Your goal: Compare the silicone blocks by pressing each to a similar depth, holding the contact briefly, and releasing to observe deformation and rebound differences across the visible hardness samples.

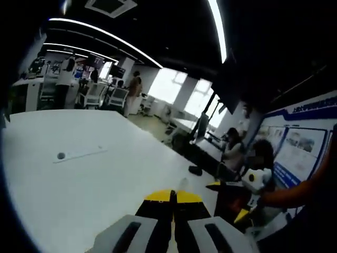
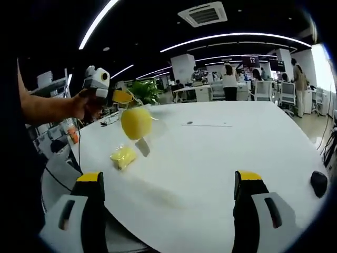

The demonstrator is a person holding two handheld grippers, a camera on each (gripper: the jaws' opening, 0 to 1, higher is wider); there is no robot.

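Note:
In the right gripper view, a round yellow silicone block hangs above the white table inside a clear bag. My left gripper, held by a hand, is shut on the top of that bag. A second yellow block lies on the table just below it. My right gripper stands wide open over the table's near edge, nothing between its fingers. In the left gripper view, my left gripper has its yellow-tipped jaws pressed together; the bag below is hidden. The right gripper shows at the right.
A thin pale strip with a small round thing lies far out on the table; the same strip shows in the right gripper view. A black object sits by the table's right edge. People, desks and chairs stand beyond.

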